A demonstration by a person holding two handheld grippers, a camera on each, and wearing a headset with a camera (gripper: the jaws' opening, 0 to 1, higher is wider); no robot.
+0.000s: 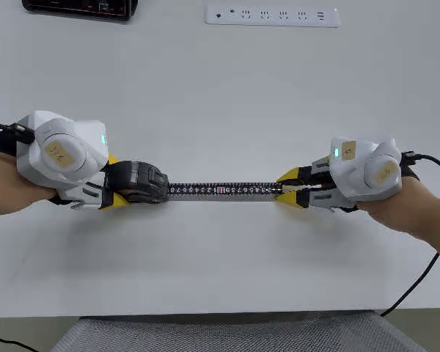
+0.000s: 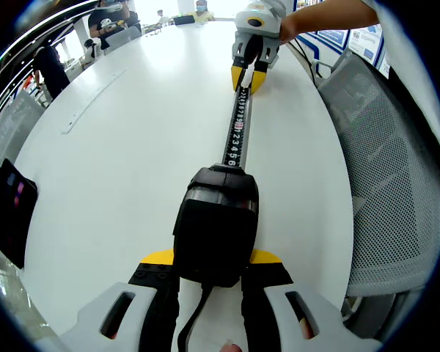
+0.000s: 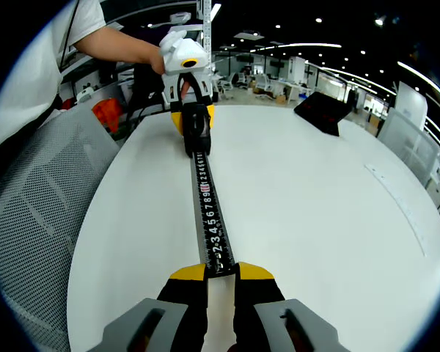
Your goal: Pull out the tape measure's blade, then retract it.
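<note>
In the head view, a white table (image 1: 205, 103) is seen from above. The tape measure (image 1: 141, 182) is held just above or on the table at the left, its black case clamped between the yellow-tipped jaws of the left gripper (image 1: 114, 192). The blade (image 1: 224, 190) is drawn out to the right in a straight line, and its far end is pinched by the closed jaws of the right gripper (image 1: 287, 188). A power strip (image 1: 273, 15) and a dark device (image 1: 81, 7) lie at the far edge, well apart from the work.

In the left gripper view, the tape measure (image 2: 216, 220) is gripped on both sides by the left gripper (image 2: 209, 258). The blade (image 2: 237, 136) runs away over the table (image 2: 132, 147) to the right gripper (image 2: 247, 73), where its tip is held. A mesh chair (image 2: 381, 169) is seen beside the table.

In the right gripper view, the blade's (image 3: 209, 213) end is nipped between the jaws of the right gripper (image 3: 221, 273), which are pressed onto it. At the far end, the tape measure (image 3: 196, 132) is held in the left gripper (image 3: 194, 119).
</note>
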